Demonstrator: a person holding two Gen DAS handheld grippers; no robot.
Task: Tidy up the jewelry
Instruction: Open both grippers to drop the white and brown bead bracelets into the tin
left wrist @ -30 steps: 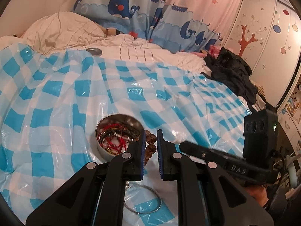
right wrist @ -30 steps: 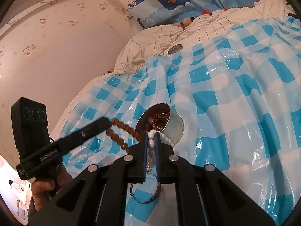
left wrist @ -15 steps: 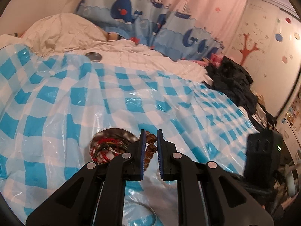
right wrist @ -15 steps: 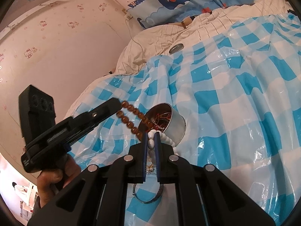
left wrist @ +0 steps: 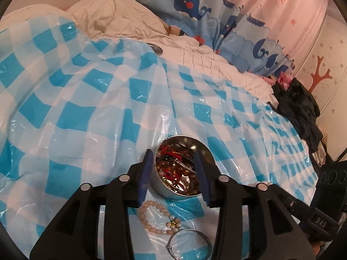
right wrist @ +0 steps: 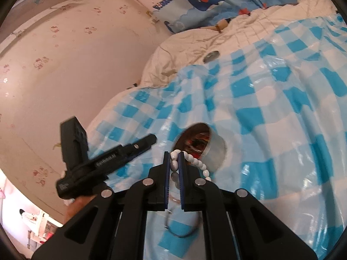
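1. The left gripper (left wrist: pixel 174 169) is released, its blue-padded fingers (left wrist: pixel 144 173) spread wide to either side of the round silver metal tin (left wrist: pixel 203 151), with nothing between them

2. The tin sits on the blue-and-white checked plastic sheet (left wrist: pixel 91 112) that covers the bed; it holds a tangle of brown beads, red cord and gold-coloured pieces (left wrist: pixel 177 171)

3. Nearer than the tin, a pale pink bead bracelet with a small gold clasp (left wrist: pixel 151 216) lies flat on the sheet, just beside a thin silver metal bangle (left wrist: pixel 190 244) at the near edge of the left wrist view

4. The right gripper (right wrist: pixel 174 162) is clenched on a white bead bracelet (right wrist: pixel 196 162); one bead sits pinched between the blue pads (right wrist: pixel 166 173) and the rest of the strand hangs off to the right, in front of the tin's (right wrist: pixel 214 149) near wall

5. In the right wrist view the left gripper's black body (right wrist: pixel 104 162) appears at the left, level with the tin

6. A small round metal lid (left wrist: pixel 156 48) rests far off on the cream quilt (left wrist: pixel 216 65)

7. A whale-print blue curtain (left wrist: pixel 216 17) hangs at the far side, and a heap of dark clothing (left wrist: pixel 299 108) lies at the right edge of the bed
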